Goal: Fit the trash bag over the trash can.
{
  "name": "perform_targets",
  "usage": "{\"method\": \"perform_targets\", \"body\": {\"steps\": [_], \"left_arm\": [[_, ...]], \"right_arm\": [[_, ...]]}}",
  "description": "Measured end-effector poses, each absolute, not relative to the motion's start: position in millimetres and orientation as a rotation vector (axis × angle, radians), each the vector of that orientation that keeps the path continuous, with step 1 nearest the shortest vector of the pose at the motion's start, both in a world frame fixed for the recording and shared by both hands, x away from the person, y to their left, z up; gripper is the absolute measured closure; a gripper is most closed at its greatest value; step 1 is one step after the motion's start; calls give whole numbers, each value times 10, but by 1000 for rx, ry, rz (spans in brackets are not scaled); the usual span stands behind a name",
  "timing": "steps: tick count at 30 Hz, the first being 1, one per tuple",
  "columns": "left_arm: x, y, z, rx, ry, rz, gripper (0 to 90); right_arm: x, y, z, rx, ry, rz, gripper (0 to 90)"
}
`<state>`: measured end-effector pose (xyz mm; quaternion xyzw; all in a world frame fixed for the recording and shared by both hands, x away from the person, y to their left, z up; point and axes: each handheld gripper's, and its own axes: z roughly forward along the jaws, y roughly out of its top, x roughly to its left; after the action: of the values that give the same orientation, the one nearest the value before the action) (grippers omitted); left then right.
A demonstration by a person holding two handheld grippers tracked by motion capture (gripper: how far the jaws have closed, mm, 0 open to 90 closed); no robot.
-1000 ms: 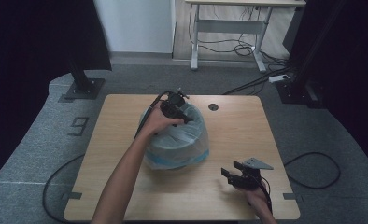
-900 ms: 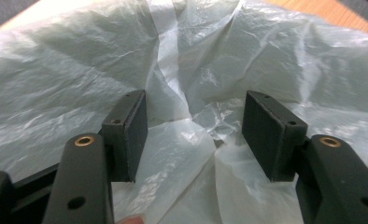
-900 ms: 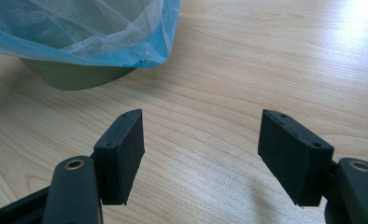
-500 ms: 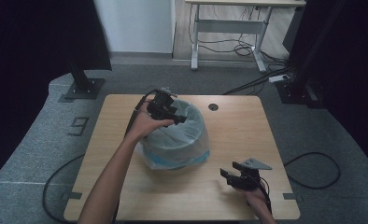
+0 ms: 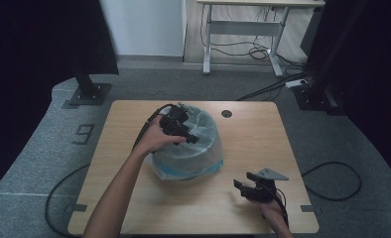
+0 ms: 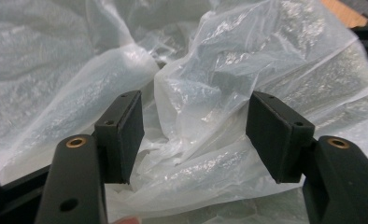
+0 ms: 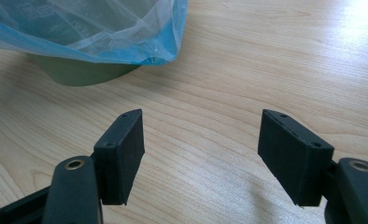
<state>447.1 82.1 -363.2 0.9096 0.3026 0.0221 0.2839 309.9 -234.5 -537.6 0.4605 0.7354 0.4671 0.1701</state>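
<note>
A green bin [image 5: 186, 171] lined with a crinkled clear bag [image 5: 193, 144] stands mid-table [image 5: 263, 134] above grey carpet [image 5: 44, 158], the left gripper [image 5: 183, 130] just opening over loose plastic, the right gripper [image 5: 244, 186] spread, empty.

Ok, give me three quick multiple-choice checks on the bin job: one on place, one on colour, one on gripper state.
1. Where is the left gripper?
A. over the bin's near-left rim
B. flat on the table's far-right corner
C. on the floor

2. What colour is the bin below the bag?
A. red
B. green
C. white

3. How do the right gripper's jaws stand?
A. shut on the bag
B. shut on nothing
C. open over bare table

1 A: the high view shows it at that rim, above the bag.
2 B: the right gripper view shows a green base under the bag's blue hem.
3 C: wood shows between the jaws.
</note>
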Motion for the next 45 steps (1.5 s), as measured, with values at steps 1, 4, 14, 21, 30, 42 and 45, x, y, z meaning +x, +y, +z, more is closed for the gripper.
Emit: {"method": "perform_targets", "body": {"steps": [1,4,14,21,30,42,45], "left_arm": [[4474,817,-3638,2441,817,58,369],[4474,806,-3644,2455,825,61,370],[4371,886,-3541,2430,794,145,358],[4209,1206,-3403,2397,797,174,357],[4061,1382,-3490,2490,796,164,339],[4123,1266,-3659,2571,807,158,332],[4100,1285,-3634,2537,803,186,329]], "right_arm": [[3099,-2347,-5374,1308,2088,1328,308],[3097,-2344,-5372,1309,2088,1329,308],[3086,-2370,-5355,1318,2086,1335,308],[3094,-2406,-5360,1351,2076,1352,309],[3083,-2380,-5352,1354,2085,1353,309],[3083,-2416,-5374,1370,2079,1349,309],[3080,-2427,-5369,1369,2077,1347,309]]}}
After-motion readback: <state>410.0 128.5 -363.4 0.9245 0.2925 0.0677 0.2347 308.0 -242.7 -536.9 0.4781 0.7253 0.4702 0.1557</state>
